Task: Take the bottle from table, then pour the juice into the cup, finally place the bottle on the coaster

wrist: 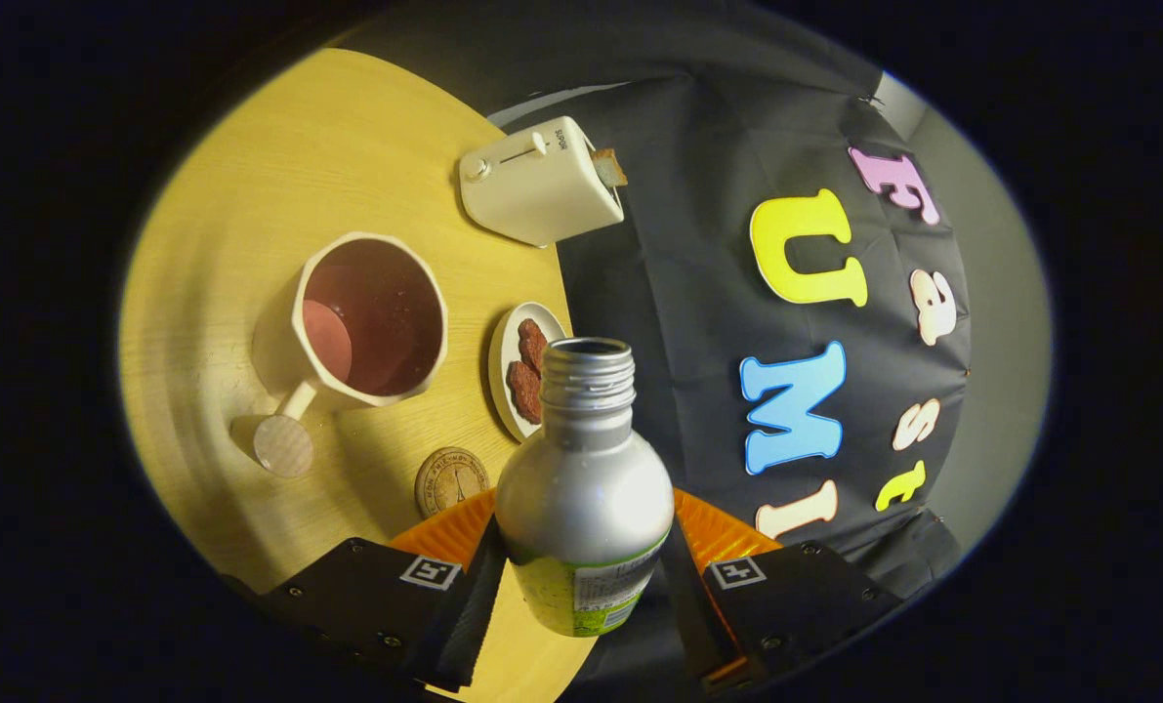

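While clamped between jaws, bottle (584, 488) uncapped.

The silver bottle (584, 488), uncapped, sits between the fingers with its open neck tipped toward the cream cup (371, 320), which holds dark red juice, and the round cork coaster (451, 480) lies below the cup.

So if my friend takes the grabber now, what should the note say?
Gripper: shut on the bottle, open mouth tilted over the table.
Cup stands beyond the fingers, dark red juice in it.
Coaster lies bare between cup and fingers.
Done: bottle taken; some juice is in the cup.
Left: finish pouring if needed, stand the bottle on the coaster.
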`<state>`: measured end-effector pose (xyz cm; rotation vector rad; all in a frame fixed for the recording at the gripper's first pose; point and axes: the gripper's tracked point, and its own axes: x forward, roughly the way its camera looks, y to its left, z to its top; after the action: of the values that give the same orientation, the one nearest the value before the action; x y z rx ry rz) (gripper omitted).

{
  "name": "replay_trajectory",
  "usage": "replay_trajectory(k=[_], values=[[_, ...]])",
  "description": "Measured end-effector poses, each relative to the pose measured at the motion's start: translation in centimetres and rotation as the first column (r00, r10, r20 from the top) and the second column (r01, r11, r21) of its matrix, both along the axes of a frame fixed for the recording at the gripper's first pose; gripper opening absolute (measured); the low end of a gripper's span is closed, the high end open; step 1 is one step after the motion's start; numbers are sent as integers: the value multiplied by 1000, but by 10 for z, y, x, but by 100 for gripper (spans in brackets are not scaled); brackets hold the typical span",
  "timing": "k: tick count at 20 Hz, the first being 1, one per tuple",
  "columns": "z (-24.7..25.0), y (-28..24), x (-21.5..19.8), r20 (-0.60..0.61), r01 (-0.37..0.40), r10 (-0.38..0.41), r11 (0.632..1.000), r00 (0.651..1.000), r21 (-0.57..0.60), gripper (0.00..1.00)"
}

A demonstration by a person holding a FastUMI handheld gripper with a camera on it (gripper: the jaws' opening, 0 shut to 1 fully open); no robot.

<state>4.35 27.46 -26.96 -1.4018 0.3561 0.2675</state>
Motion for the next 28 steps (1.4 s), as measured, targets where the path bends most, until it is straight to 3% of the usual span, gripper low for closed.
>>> replay_trajectory(k=[10, 28], values=[[2, 10, 12, 3, -140, 142, 975, 990, -173, 78], [14, 15, 31, -7, -233, 245, 912, 970, -337, 78]])
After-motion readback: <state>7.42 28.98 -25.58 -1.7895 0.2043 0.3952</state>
